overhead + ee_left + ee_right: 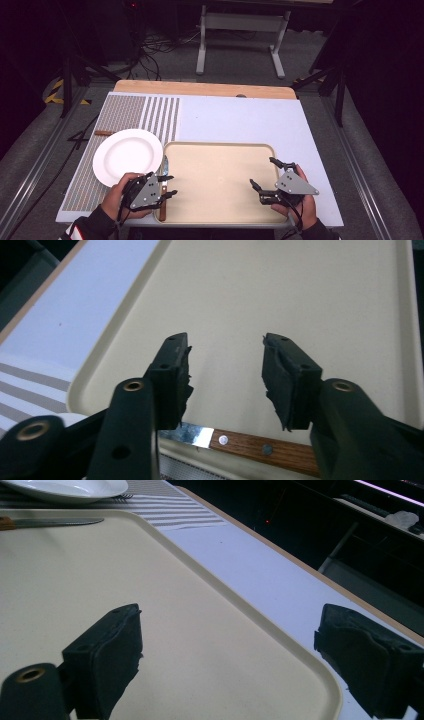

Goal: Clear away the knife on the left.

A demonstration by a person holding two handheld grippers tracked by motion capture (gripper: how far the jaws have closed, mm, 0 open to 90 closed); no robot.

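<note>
Both jaws apart: left gripper above wooden-handled knife, perhaps for pickup; right gripper spread over tray.

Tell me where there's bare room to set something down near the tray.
The tray is bare inside, bordered by both open claws. The pale mat beyond its far rim is also free. It is crowded on the left: the white plate, and a knife lying along the tray's left rim beneath the left claw.

Beige tray, white plate on striped mat, wooden-handled knife at tray's edge
</note>
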